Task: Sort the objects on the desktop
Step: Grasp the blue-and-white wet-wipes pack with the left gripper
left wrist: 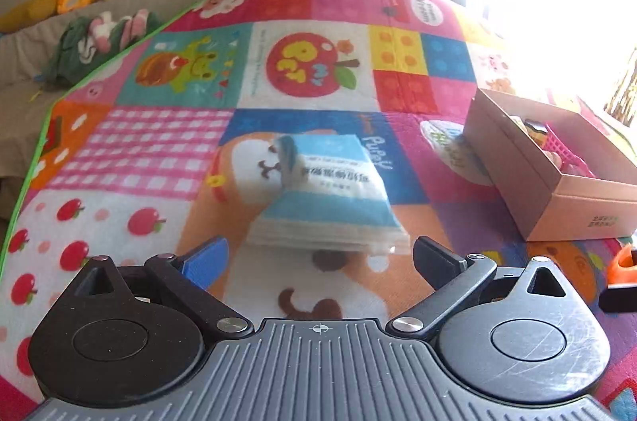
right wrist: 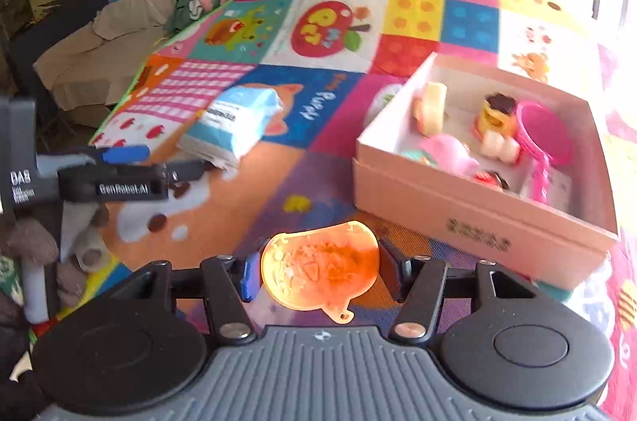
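Sorting part done: box [right wrist: 477,222] at frame right holds several toys | right gripper [right wrist: 320,271] jaws clamp orange toy [right wrist: 318,267] | left gripper [left wrist: 318,261] jaws wide, empty | tissue pack [left wrist: 334,190] at frame centre on mat [left wrist: 167,138], unsorted.

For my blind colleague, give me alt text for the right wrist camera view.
The right gripper holds a flat orange translucent toy above a colourful play mat, near an open pink box of toys; a blue tissue pack lies to the left.

The left tool [right wrist: 171,164], seen from the right wrist camera, bears "GenRobot.AI". The play mat [right wrist: 318,94] reads "Puppy" on a blue square. Print on the tissue pack [right wrist: 235,122] and the box [right wrist: 477,237] is too blurred to read.
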